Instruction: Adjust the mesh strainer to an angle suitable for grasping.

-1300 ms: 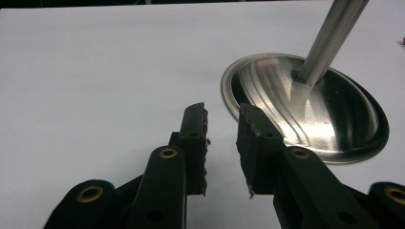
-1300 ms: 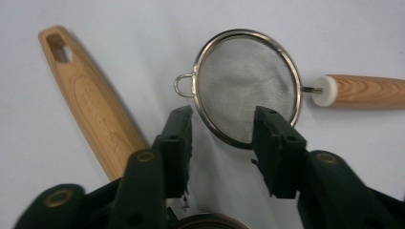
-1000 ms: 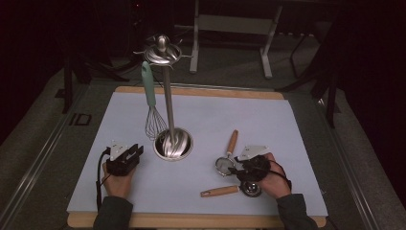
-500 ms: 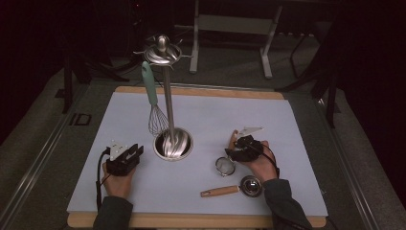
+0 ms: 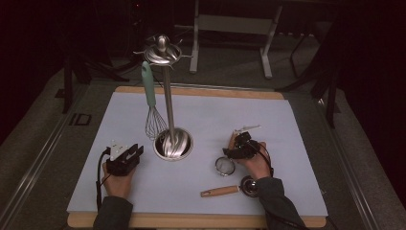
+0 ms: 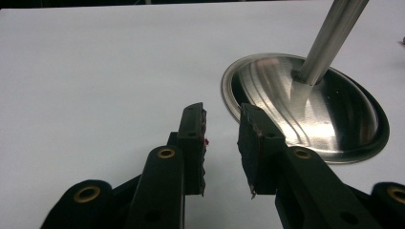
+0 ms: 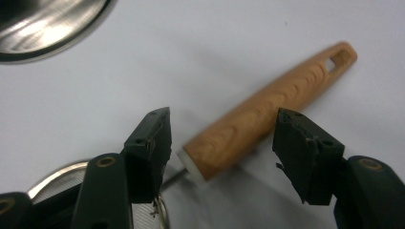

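Beyond the table, a dark room is swallowing nearly all detail, with only a pale metal frame (image 5: 230, 28) standing out faintly at the far side. Across the table, a pale blue mat (image 5: 201, 143) is covering a wooden board (image 5: 191, 221) whose edges are peeking out front and back. At centre, a steel utensil stand (image 5: 168, 110) is rising from its round base, carrying a whisk (image 5: 152, 108) with a mint handle. To the stand's left, the left gripper (image 5: 129, 154) is resting on the mat, its jaws standing apart with nothing between them. At right, the right gripper (image 5: 233, 154) is hovering over a small strainer (image 5: 224, 166), its jaws spread wide on either side of the wooden handle (image 7: 267, 112) without touching it; the person's hand is hiding that handle in the high view. Nearer the front edge, a second wooden-handled utensil (image 5: 221, 191) is lying flat, its head partly covered by the right sleeve.
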